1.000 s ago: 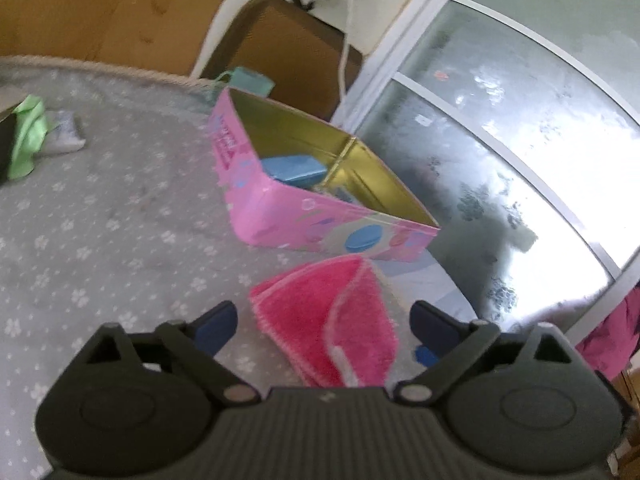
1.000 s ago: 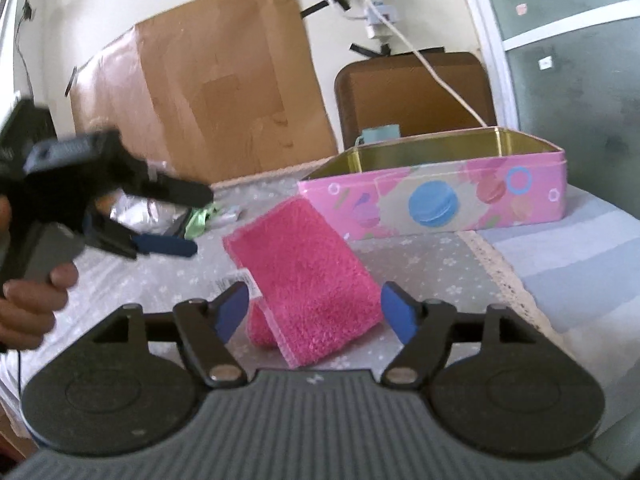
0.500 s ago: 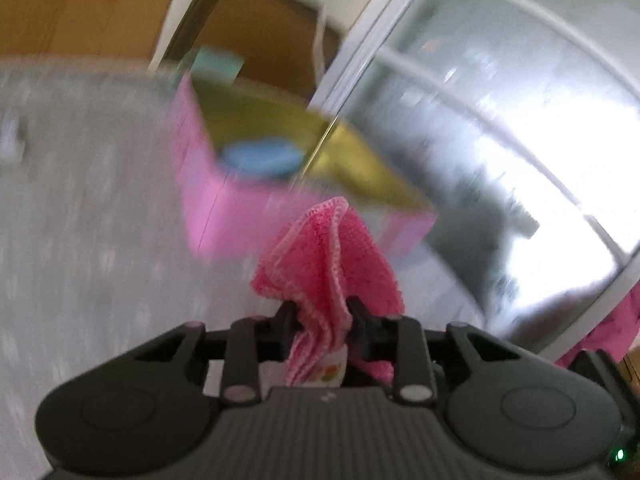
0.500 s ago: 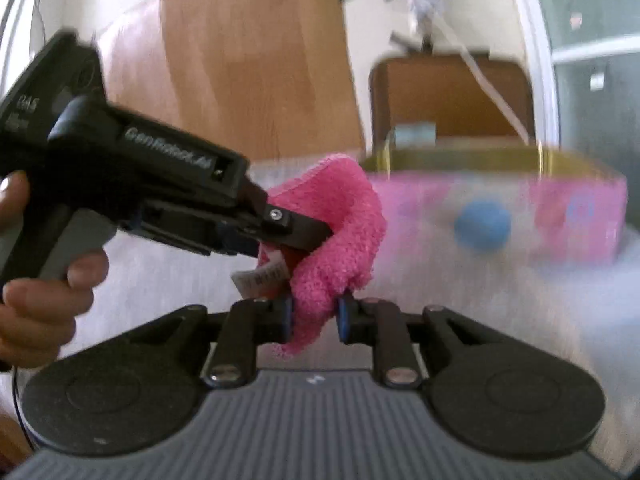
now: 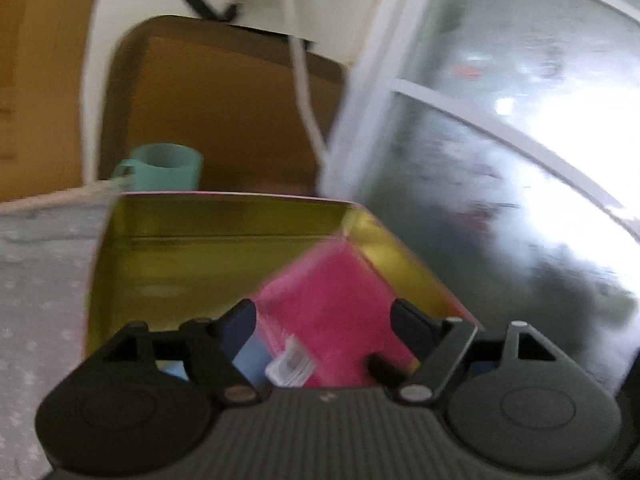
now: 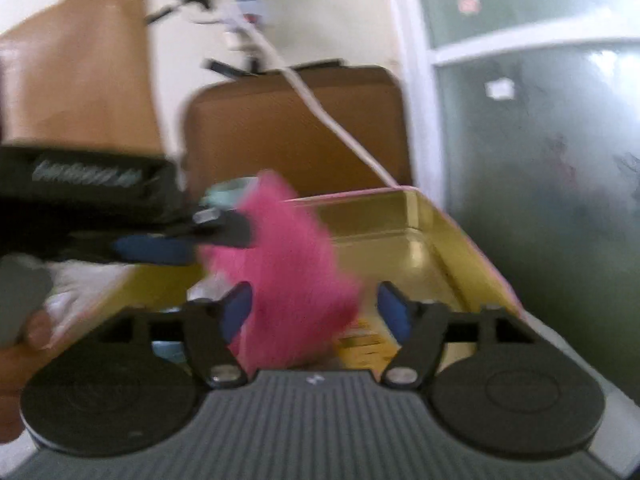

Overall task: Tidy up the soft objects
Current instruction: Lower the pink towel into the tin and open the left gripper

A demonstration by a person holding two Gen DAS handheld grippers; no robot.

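Note:
The pink cloth (image 5: 336, 300) hangs loosely inside the open pink tin with a gold lining (image 5: 180, 264), its white label low at the front. My left gripper (image 5: 324, 320) is over the tin. Its jaws are opening, the cloth between them but not pinched. A blue soft thing (image 5: 248, 356) lies in the tin under the left finger. In the right wrist view the blurred cloth (image 6: 288, 264) sits between the pads of my right gripper (image 6: 316, 310), whose jaws are opening too, with a gap on the right side. The left gripper's fingers (image 6: 224, 230) come in from the left and touch the cloth.
A teal mug (image 5: 168, 166) stands just behind the tin. Beyond it are a brown chair back (image 5: 224, 112) and a white cable (image 5: 304, 92). A frosted glass door (image 5: 500, 160) fills the right. The grey flowered tablecloth (image 5: 36, 280) lies left of the tin. A person's hand (image 6: 32, 328) holds the left gripper.
Both grippers closed on the pink cloth, lifted it off the tablecloth and carried it to the tin. Their jaws now stand apart and the cloth sags down inside.

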